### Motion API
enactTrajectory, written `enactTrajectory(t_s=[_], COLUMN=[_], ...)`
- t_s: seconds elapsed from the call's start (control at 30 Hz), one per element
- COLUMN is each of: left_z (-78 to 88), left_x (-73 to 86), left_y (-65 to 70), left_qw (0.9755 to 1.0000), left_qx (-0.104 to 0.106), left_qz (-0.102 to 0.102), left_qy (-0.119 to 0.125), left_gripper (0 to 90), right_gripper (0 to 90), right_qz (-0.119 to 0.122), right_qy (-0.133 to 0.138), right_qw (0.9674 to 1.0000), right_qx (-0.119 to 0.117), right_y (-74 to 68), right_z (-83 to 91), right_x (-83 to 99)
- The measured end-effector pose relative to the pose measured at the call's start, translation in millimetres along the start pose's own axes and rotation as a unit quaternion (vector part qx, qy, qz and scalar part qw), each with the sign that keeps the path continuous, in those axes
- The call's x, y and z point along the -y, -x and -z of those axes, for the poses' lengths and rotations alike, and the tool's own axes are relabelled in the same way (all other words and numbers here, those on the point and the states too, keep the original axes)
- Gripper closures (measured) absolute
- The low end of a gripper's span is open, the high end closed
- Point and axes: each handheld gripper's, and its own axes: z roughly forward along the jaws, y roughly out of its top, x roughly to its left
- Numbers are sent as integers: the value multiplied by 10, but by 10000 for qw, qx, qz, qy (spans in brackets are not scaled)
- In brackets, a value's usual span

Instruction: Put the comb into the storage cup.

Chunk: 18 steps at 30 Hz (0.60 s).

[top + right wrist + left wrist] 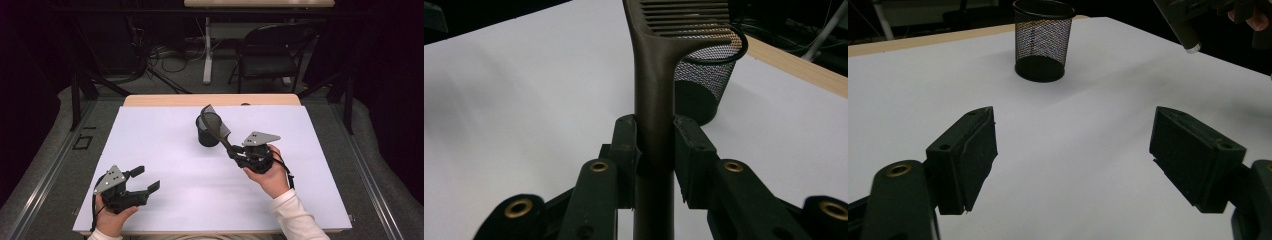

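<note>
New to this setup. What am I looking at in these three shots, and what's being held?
No robot here: a person holds hand-operated tongs in each hand at a table covered with a white sheet. The high view looks down from above; the other two come from cameras riding on each set of tongs, looking along their black jaws. A black mesh cup stands upright on the sheet. The right tongs are shut on the handle of a dark comb, its toothed end up near the cup's rim. The left tongs are open, holding nothing, pointed toward the cup.

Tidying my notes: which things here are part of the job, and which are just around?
In use: comb, right gripper, mesh cup.
Just around: left gripper, white table sheet, folding chair, floor cables.
</note>
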Motion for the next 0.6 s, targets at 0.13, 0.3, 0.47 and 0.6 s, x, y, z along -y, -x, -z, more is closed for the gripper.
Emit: enactTrajectory(t_s=[0.13, 0.3, 0.47, 0.6], left_z=[3, 1, -3, 3], left_x=[0, 2, 7, -3], left_y=[-6, -21, -27, -29], left_qw=[10000, 10000, 9998, 9997], left_qx=[-26, -23, 19, 55], left_qz=[42, 86, 125, 153], left_qy=[3, 34, 128, 189], left_gripper=[205, 226, 252, 258], right_gripper=[728, 728, 728, 728], right_qz=[71, 148, 245, 281], right_qy=[91, 204, 222, 238], right_qw=[9999, 9997, 9994, 9992], right_qx=[-28, -31, -98, -135], right_y=[-54, -132, -207, -273], right_z=[-7, -27, -73, -107], right_x=[11, 40, 76, 108])
